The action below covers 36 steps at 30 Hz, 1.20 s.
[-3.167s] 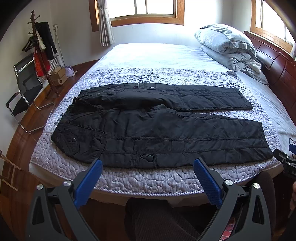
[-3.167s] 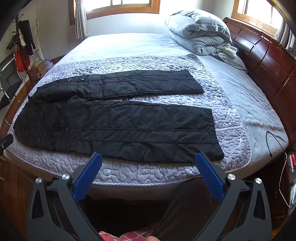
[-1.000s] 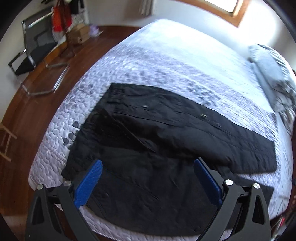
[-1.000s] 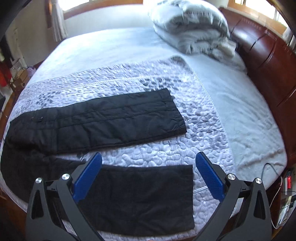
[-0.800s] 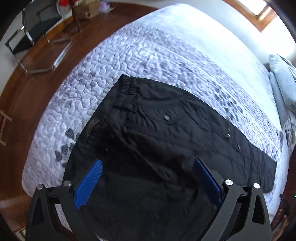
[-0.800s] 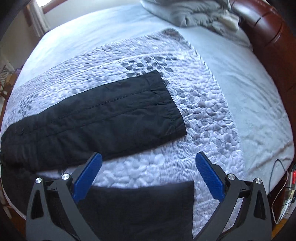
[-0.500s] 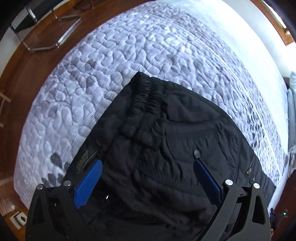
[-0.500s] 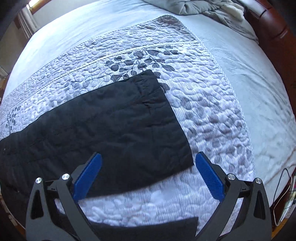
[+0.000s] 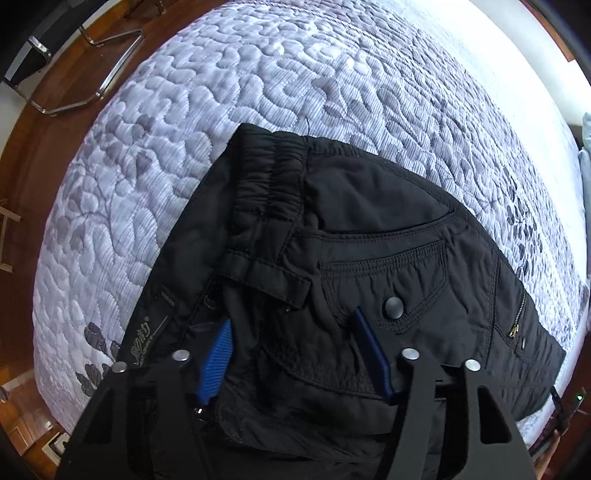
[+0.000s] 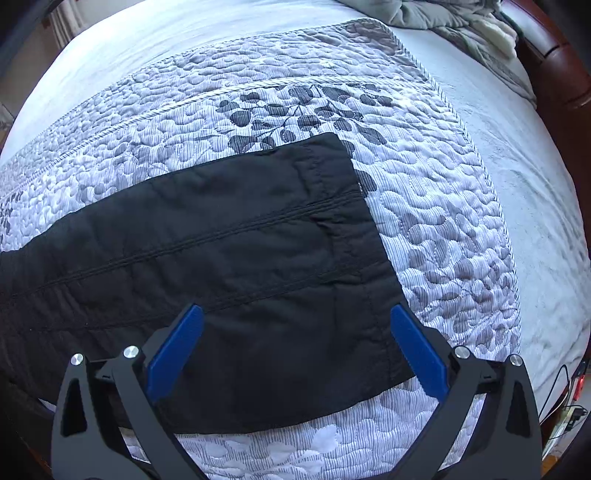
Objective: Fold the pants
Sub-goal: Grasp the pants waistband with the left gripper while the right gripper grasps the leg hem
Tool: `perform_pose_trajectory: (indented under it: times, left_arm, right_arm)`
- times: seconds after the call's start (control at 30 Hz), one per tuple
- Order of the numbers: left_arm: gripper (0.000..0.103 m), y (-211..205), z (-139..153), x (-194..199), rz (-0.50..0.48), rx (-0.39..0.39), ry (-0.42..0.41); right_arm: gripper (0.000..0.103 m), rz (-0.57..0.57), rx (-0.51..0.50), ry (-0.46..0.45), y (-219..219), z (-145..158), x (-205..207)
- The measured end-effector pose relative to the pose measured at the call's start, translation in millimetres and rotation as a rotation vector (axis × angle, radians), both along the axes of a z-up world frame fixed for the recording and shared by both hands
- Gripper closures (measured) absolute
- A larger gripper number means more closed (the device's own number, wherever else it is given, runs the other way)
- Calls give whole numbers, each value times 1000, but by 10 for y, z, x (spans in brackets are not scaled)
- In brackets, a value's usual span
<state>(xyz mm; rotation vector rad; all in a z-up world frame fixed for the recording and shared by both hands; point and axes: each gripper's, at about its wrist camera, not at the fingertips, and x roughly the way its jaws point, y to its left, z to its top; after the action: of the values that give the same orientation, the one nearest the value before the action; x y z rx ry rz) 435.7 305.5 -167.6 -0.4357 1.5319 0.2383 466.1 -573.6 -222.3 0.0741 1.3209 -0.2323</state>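
Observation:
Black quilted pants [image 9: 369, 236] lie flat on the grey quilted bedspread [image 9: 184, 110]. In the left wrist view I see the waist end, with the elastic waistband [image 9: 269, 173], a belt loop and a snap pocket. My left gripper [image 9: 293, 328] is low over the waist, its jaws partly closed with a fold of fabric between the blue pads. In the right wrist view the far pant leg's cuff [image 10: 354, 229] lies under my right gripper [image 10: 295, 321], which is wide open just above the cloth near the cuff's near corner.
A metal chair frame [image 9: 74, 74] stands on the wooden floor left of the bed. A grey duvet [image 10: 461, 22] is piled at the headboard end. Cables and a power strip [image 10: 569, 398] lie beside the bed on the right.
Both grippers have dropped down toward the pants. The left gripper's jaws have narrowed around fabric at the waist. The right gripper has come closer to the far leg's cuff, still open.

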Motion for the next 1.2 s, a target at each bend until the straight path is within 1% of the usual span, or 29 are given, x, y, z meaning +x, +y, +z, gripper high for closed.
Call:
perform_pose_trajectory:
  times: [0.03, 0.07, 0.1, 0.13, 0.17, 0.2, 0.23, 0.27, 0.33, 0.47, 0.53, 0.6, 0.67, 0.77, 0.83, 0.93, 0.97, 1.0, 1.03, 1.07, 1.1, 1.13, 1.17, 1.2]
  left_arm:
    - [48, 15, 5, 17, -2, -7, -6]
    - [59, 15, 34, 2, -5, -19, -13]
    - [74, 27, 84, -44, -5, -33, -19]
    - [81, -10, 110, -49, -4, -58, -31]
    - [87, -62, 140, -47, -13, -55, -39]
    - [89, -126, 157, -36, -28, -34, -40]
    - [90, -210, 195, -34, -54, -5, -46]
    - [90, -245, 215, -30, -60, 7, -49]
    - [91, -296, 263, -39, -53, 9, -60]
    - [91, -334, 290, -70, -57, 3, -66]
    - [91, -308, 268, -78, -51, -7, -66]
    - [91, -161, 172, -28, -54, -10, -64]
    - [91, -153, 150, -19, -58, -9, -58]
    - [91, -176, 97, 19, -66, 1, -43]
    - [91, -214, 61, 50, -71, 13, -34]
    - [90, -267, 15, 84, -69, 31, -22]
    - [90, -283, 9, 89, -70, 39, -19]
    - [90, -307, 9, 94, -75, 51, -17]
    - [91, -337, 15, 100, -85, 64, -15]
    - [91, -366, 23, 110, -93, 75, -13]
    - [91, -392, 37, 110, -93, 87, -13]
    - [91, -408, 46, 111, -87, 93, -15]
    - [92, -431, 61, 109, -78, 100, -21]
    - [92, -448, 82, 100, -75, 108, -29]
  right_arm:
    - [2, 2, 2, -2, 7, 1, -10]
    - [2, 5, 4, -2, 8, 1, -18]
    - [2, 10, 2, -2, 10, 3, -26]
    - [2, 14, -1, -3, 6, 7, -29]
    - [2, 17, -8, -6, -3, 15, -26]
    - [2, 16, -11, -10, -24, 26, -14]
    - [2, 13, -9, -14, -50, 36, -3]
    - [2, 2, -1, -22, -96, 55, 21]
    - [2, -28, 25, -36, -218, 80, 91]
    - [2, -69, 40, -30, -445, 29, 333]
    - [2, -79, 48, -23, -521, -31, 461]
    - [2, -67, 49, -11, -561, -106, 582]
    - [2, -55, 62, 9, -600, -210, 700]
    - [2, -75, 123, 20, -687, -343, 832]
    - [2, -96, 143, 17, -718, -393, 895]
    - [2, -84, 116, 26, -674, -424, 952]
    - [4, -66, 101, 23, -640, -416, 962]
    - [9, -31, 80, 28, -581, -411, 955]
    - [20, -5, 67, 32, -525, -399, 945]
    - [39, 17, 59, 30, -483, -375, 934]
    - [51, 47, 52, 36, -418, -328, 922]
    - [71, 58, 26, 39, -374, -291, 912]
    - [90, 83, 28, 40, -319, -236, 896]
    - [91, 102, 12, 32, -254, -157, 867]
